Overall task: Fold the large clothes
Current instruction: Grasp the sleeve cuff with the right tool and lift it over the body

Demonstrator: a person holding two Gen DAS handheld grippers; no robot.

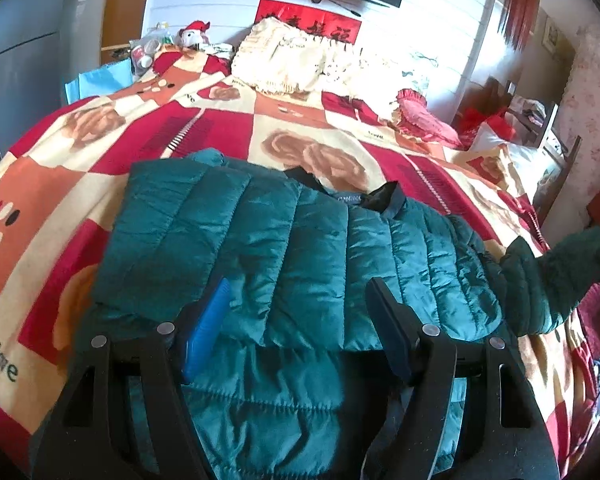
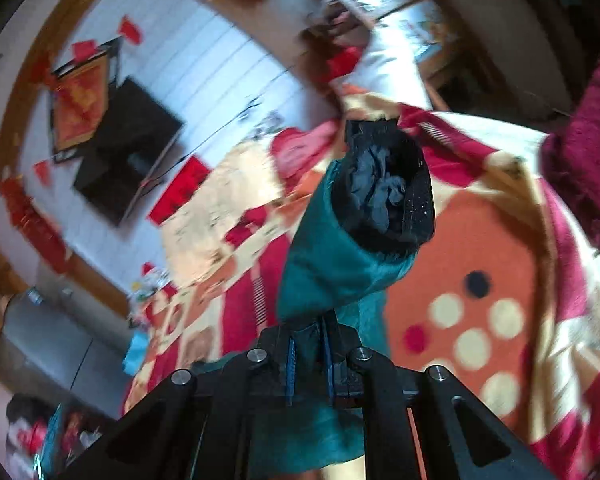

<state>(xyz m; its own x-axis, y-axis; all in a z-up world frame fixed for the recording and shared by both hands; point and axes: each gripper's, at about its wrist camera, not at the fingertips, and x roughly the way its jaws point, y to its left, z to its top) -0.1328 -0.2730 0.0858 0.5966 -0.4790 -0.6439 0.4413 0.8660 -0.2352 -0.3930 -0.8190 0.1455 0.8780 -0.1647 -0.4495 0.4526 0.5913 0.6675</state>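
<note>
Right, I see a teal quilted jacket [image 1: 300, 240] lying across a bed [image 1: 60, 184] covered in a red, orange and cream patchwork blanket. Its collar points toward the pillows [image 1: 300, 60], and one part is already folded over the body. My left gripper [image 1: 300, 312] hangs above the near hem with its jaws well apart, nothing between them. From this side I see the right-hand sleeve [image 1: 560, 276] lifted off the blanket toward the edge of the frame.

My right camera, blurred and tilted, shows what the left cannot: the right gripper [image 2: 310, 356] clamped tight on that sleeve's teal fabric, with the dark cuff [image 2: 384, 192] and its black lining standing up just beyond the fingers. It also catches the wall television [image 2: 128, 148].
</note>
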